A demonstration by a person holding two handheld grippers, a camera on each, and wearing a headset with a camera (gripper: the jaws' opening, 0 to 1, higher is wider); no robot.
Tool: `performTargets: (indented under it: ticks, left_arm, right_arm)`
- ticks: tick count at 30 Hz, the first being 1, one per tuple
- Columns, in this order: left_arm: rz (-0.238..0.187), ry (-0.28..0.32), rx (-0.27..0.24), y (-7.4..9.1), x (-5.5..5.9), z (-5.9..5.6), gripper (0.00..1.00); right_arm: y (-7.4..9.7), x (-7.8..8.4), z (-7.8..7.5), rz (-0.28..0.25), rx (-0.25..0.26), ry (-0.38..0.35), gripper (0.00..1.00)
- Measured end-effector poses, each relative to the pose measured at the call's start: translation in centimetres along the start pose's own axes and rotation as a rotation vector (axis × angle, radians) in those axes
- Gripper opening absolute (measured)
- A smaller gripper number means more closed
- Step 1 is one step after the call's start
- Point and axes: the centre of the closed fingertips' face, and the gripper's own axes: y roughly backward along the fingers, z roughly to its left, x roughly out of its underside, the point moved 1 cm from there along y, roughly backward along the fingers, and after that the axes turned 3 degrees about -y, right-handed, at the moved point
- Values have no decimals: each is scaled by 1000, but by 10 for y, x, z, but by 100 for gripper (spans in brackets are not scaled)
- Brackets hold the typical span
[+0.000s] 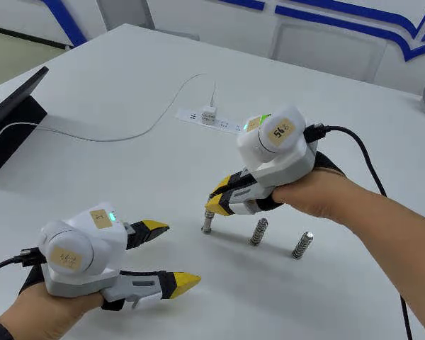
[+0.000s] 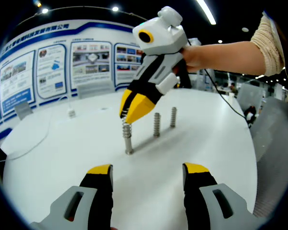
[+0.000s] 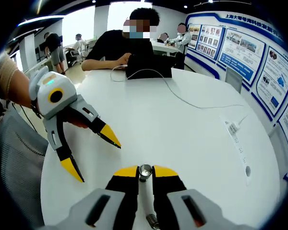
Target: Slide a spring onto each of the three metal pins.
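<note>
Three short metal pins stand in a row on the white table [image 1: 127,142]. The middle pin [image 1: 258,231] and the right pin [image 1: 302,244] each carry a spring. My right gripper [image 1: 218,204] is over the left pin [image 1: 207,221], shut on a spring [image 2: 127,128] that sits around that pin's upper part. In the right gripper view the pin's shiny top [image 3: 145,171] lies between the yellow fingertips [image 3: 127,171]. My left gripper [image 1: 171,255] hovers open and holds nothing, a short way to the left of the pins. Its jaws frame the left pin [image 2: 128,143] in the left gripper view.
A white power strip [image 1: 209,119] with a cable lies beyond the pins. A dark screen [image 1: 14,106] stands at the table's left edge. Several people sit at the table's far end [image 3: 129,52]. Bare tabletop surrounds the pins.
</note>
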Motion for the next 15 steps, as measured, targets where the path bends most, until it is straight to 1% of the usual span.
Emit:
performTargets:
  ticks: [15]
  left_arm:
    - [3, 1, -1, 0, 1, 1, 59]
  right_arm:
    - [-14, 11, 1, 14, 5, -29, 12]
